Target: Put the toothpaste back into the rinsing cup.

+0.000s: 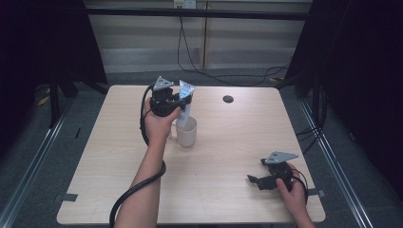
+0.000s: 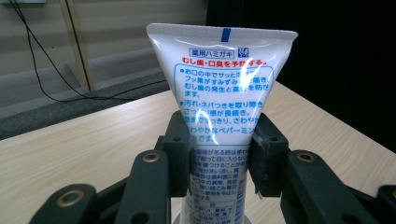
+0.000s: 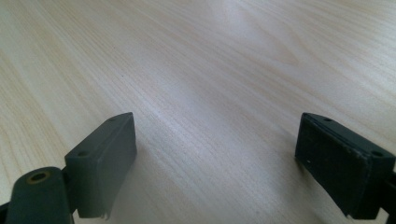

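Observation:
A white toothpaste tube (image 1: 185, 100) with blue and red print stands upright, flat crimped end up, its lower end inside a cream mug (image 1: 187, 132) on the wooden table (image 1: 228, 142). My left gripper (image 1: 179, 100) is shut on the tube's middle; in the left gripper view the jaws press the tube (image 2: 219, 112) from both sides, with my left gripper (image 2: 218, 154) just above the mug's rim. My right gripper (image 1: 252, 179) rests low near the table's front right corner, open, nothing between its jaws; the right gripper view shows my right gripper (image 3: 215, 163) over bare wood.
A round dark cable hole (image 1: 228, 99) sits at the table's far side right of centre. Black cables trail on the floor behind the table. Dark curtains flank both sides.

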{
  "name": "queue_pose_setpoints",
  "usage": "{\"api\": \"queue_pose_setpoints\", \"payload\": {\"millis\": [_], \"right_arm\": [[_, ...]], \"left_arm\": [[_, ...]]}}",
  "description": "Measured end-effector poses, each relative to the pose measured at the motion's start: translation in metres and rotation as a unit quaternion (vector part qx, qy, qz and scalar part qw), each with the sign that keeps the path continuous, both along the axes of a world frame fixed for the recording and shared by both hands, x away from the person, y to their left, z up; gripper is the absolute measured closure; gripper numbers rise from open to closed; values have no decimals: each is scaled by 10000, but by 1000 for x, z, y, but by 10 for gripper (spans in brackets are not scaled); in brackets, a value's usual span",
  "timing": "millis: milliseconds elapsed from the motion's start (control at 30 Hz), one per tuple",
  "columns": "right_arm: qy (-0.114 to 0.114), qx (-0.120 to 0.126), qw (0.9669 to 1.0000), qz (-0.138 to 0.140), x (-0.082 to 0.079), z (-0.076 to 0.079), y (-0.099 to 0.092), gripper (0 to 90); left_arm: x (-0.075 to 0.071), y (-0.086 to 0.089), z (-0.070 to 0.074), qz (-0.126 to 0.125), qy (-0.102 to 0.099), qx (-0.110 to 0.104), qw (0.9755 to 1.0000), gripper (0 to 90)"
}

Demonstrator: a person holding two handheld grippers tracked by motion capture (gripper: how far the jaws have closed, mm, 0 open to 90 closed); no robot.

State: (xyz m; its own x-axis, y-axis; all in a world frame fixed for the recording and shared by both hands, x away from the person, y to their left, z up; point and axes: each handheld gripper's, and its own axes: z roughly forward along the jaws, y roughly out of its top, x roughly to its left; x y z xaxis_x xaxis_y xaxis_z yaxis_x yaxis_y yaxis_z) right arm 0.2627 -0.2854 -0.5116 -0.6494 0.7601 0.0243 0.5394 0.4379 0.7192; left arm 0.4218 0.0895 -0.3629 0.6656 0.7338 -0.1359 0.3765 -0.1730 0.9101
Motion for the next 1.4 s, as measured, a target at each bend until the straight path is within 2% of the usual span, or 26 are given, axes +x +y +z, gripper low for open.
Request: {"api": "queue_pose_setpoints", "payload": {"millis": [500, 1400], "right_arm": [[0, 0, 10000, -1, 0, 0, 0, 121], [0, -2, 10000, 1, 0, 0, 0, 121]], "left_arm": [[0, -5, -9, 20, 28, -18, 10000, 639], [-10, -7, -29, 86, 150, 121, 9998, 638]]}}
